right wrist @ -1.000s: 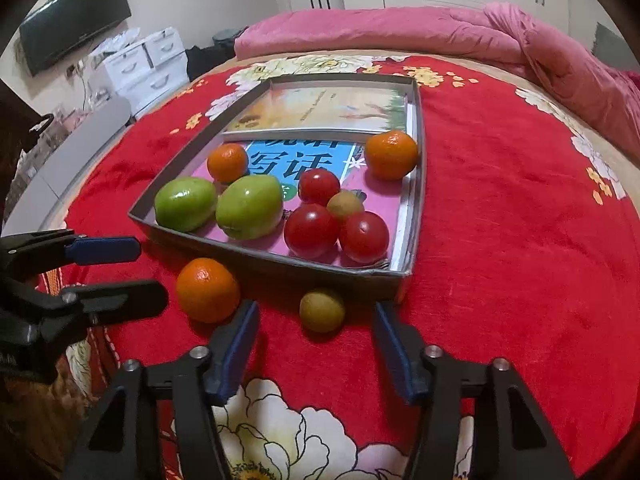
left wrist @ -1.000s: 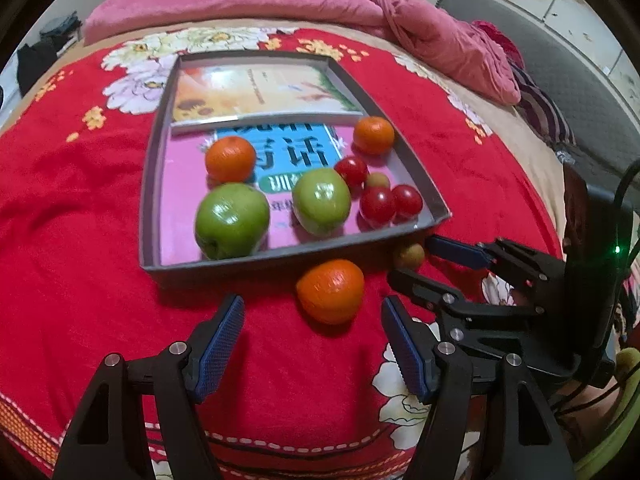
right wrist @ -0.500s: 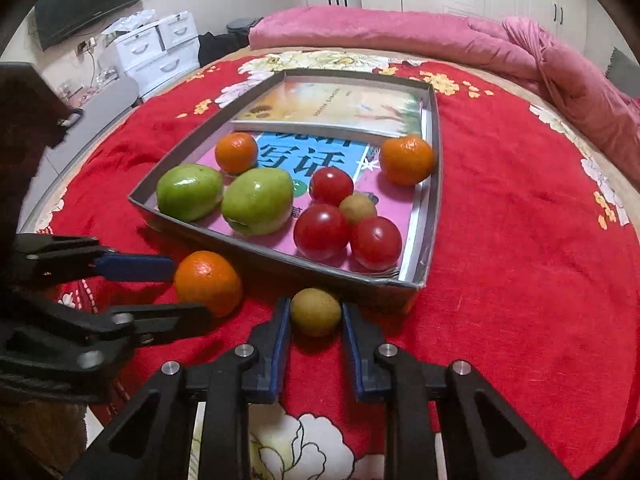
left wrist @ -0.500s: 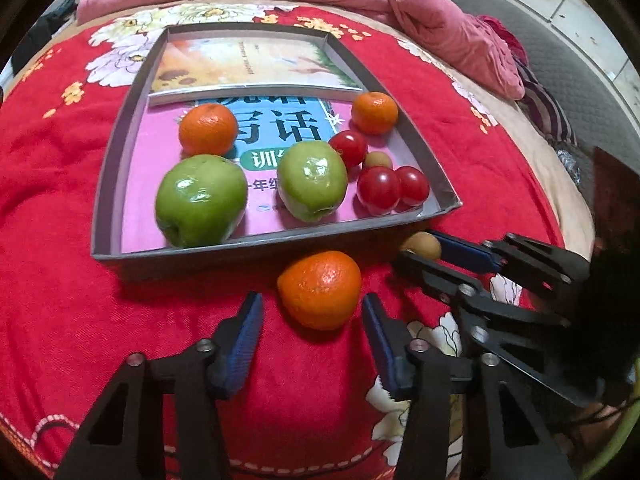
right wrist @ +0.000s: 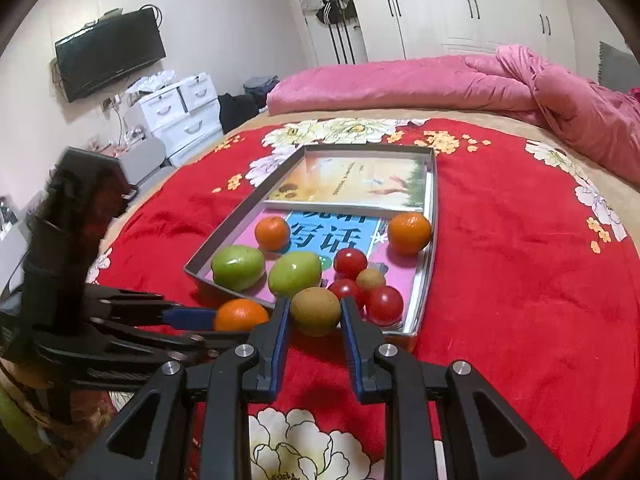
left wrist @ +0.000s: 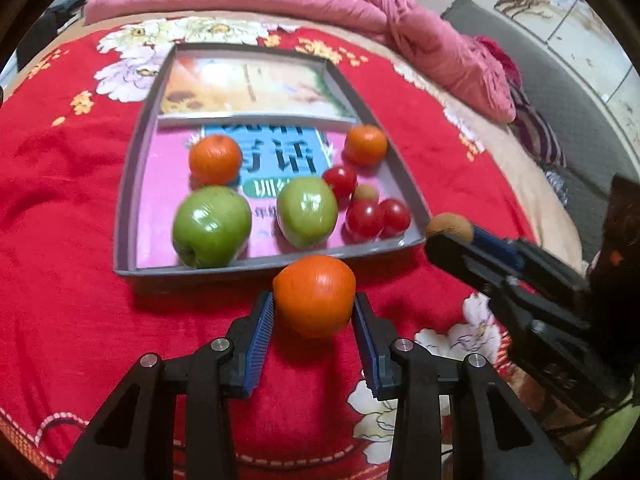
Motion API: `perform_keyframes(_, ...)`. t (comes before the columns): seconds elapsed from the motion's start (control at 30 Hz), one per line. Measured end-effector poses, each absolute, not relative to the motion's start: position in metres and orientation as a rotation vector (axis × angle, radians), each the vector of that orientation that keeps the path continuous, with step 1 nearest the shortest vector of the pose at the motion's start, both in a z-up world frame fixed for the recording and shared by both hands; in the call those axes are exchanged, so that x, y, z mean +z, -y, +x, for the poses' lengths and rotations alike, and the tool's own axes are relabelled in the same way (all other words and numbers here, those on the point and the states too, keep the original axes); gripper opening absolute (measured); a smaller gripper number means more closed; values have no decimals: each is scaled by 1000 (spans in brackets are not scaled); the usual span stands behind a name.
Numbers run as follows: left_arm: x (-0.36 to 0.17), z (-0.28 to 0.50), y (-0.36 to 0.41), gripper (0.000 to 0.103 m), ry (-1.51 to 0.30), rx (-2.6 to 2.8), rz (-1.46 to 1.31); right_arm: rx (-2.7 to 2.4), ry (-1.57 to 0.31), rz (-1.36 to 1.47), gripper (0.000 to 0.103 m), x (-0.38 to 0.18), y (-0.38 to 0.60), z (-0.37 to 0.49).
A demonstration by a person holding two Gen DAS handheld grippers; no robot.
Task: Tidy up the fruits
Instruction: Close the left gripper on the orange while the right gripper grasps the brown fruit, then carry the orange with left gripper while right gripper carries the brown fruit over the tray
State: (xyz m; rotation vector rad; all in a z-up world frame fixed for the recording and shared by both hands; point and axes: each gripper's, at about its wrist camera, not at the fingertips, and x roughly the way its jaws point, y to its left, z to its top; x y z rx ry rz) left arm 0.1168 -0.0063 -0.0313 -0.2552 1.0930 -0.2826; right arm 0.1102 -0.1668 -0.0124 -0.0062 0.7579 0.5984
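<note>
Nearly done: tray [left wrist: 132, 184] at frame centre already holds nine fruits, last two lifted just below it, left gripper [left wrist: 313, 312] clamped on orange [left wrist: 314, 295], right gripper [right wrist: 315, 314] clamped on kiwi [right wrist: 315, 310].

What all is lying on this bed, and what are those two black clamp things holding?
Oranges: three, orange; two in the tray, one held up in front of it.
Green apples: two, green; near end of the tray.
Cherry tomatoes: three, red; right side of the tray.
Small brown fruits: two, brownish; one among the tomatoes, one held.
Tray: one, grey; on the red floral blanket.
Books: two; lining the tray, picture cover far, pink-and-blue cover near.
Quilt: one, pink; far end of the bed.
Left gripper: black, blue pads; shut on the orange.
Right gripper: same; shut on the brown fruit.
</note>
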Motion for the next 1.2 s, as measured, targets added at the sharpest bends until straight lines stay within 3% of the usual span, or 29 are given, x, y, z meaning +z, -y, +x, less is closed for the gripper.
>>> perform_keyframes(0.27,-3,121,-2,40,-1009,-249,-226,580,-750,-6,25,-13,167,116)
perform_keyframes(1.2,-13,142,-1,40,-1009,-192,-173,504,-778,-38,25,-27,167,133)
